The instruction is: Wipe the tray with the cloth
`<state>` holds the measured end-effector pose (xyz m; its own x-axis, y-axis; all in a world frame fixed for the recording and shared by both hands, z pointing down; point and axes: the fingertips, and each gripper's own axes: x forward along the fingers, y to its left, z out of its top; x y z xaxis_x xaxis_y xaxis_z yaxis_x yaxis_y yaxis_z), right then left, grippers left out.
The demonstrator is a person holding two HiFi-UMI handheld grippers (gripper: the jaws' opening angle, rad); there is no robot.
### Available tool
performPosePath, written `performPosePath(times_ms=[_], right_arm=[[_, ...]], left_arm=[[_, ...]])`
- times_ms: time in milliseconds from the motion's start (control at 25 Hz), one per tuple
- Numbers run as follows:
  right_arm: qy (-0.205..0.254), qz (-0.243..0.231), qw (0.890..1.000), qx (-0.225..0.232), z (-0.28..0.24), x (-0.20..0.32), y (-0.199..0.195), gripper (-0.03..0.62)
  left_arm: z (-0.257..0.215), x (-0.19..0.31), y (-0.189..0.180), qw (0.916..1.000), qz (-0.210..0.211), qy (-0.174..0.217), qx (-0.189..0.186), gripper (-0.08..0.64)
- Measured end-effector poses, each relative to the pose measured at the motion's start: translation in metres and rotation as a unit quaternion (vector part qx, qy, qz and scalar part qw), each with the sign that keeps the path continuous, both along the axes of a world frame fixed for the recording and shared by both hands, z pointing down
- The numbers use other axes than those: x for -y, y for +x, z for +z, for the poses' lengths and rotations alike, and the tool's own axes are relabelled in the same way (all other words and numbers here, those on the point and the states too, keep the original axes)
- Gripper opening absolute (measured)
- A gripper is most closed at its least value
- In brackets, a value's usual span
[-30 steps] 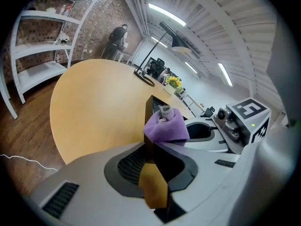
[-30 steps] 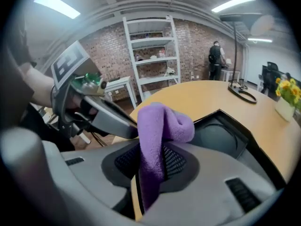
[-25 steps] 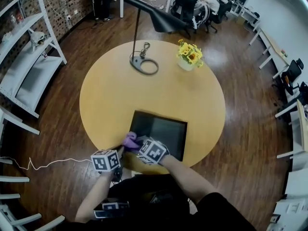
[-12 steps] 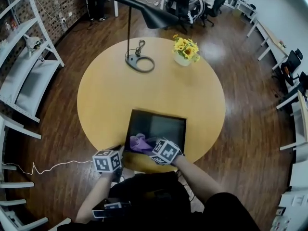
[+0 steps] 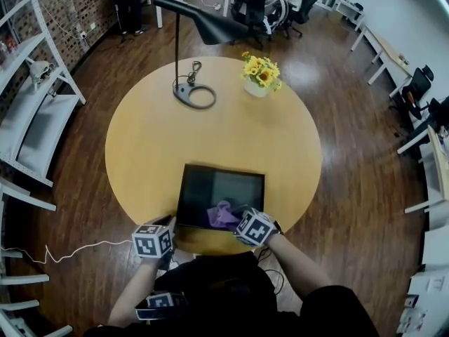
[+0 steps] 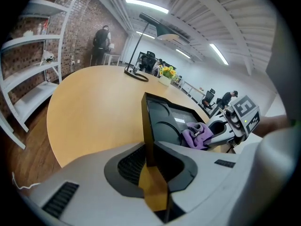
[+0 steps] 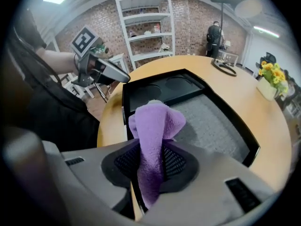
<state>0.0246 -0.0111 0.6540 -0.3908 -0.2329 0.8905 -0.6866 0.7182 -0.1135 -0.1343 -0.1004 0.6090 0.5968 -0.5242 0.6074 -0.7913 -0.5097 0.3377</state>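
Observation:
A black rectangular tray (image 5: 210, 184) lies on the near part of the round wooden table (image 5: 140, 146). My right gripper (image 5: 240, 223) is shut on a purple cloth (image 5: 223, 215), which rests on the tray's near right part. In the right gripper view the cloth (image 7: 155, 131) bunches between the jaws over the tray (image 7: 221, 121). My left gripper (image 5: 170, 222) is shut on the tray's near left corner; in the left gripper view the tray's rim (image 6: 148, 135) stands pinched between the jaws, with the cloth (image 6: 197, 135) and right gripper (image 6: 221, 131) beyond.
A black desk lamp (image 5: 193, 93) and a vase of yellow flowers (image 5: 258, 76) stand at the table's far side. White shelving (image 5: 28, 104) lines the left wall. Chairs, desks and people are at the room's far end.
My right gripper has dragged the purple cloth from the tray's near left corner toward its near right. The left gripper has stayed on the tray's corner.

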Motion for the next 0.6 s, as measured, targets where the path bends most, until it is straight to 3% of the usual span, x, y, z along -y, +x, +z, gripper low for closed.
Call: performPosePath(times_ms=[80,160,200,280,360,400,440,480,600], right_arm=[[0.005,0.076,0.997,0.020,0.005,0.013,0.015,0.097],[0.015,0.191,0.979,0.071,-0.001,0.037,0.028,0.097],[0.020,0.254,0.961,0.106,-0.008,0.052,0.033,0.097],[0.020,0.367,0.912,0.182,-0.021,0.081,0.038,0.098],[0.000,0.444,0.865,0.234,-0.022,0.101,0.037,0.101],[-0.012,0.468,0.850,0.242,-0.018,0.108,0.034,0.101],[-0.022,0.484,0.842,0.237,-0.012,0.113,0.032,0.102],[-0.026,0.493,0.841,0.221,-0.006,0.117,0.031,0.103],[-0.010,0.488,0.861,0.146,0.005,0.128,0.029,0.101]], left_arm=[[-0.008,0.007,0.004,0.9993,0.013,0.032,0.010,0.052],[-0.018,0.017,0.014,0.9977,0.030,0.060,0.012,0.052],[-0.020,0.023,0.020,0.9966,0.041,0.070,0.015,0.052],[-0.017,0.034,0.033,0.9935,0.068,0.085,0.032,0.052],[-0.007,0.041,0.041,0.9904,0.091,0.086,0.058,0.052],[-0.004,0.042,0.043,0.9892,0.100,0.083,0.067,0.052],[-0.001,0.042,0.046,0.9885,0.107,0.080,0.072,0.049],[0.000,0.039,0.048,0.9879,0.113,0.075,0.074,0.051],[0.001,0.030,0.051,0.9866,0.123,0.072,0.081,0.041]])
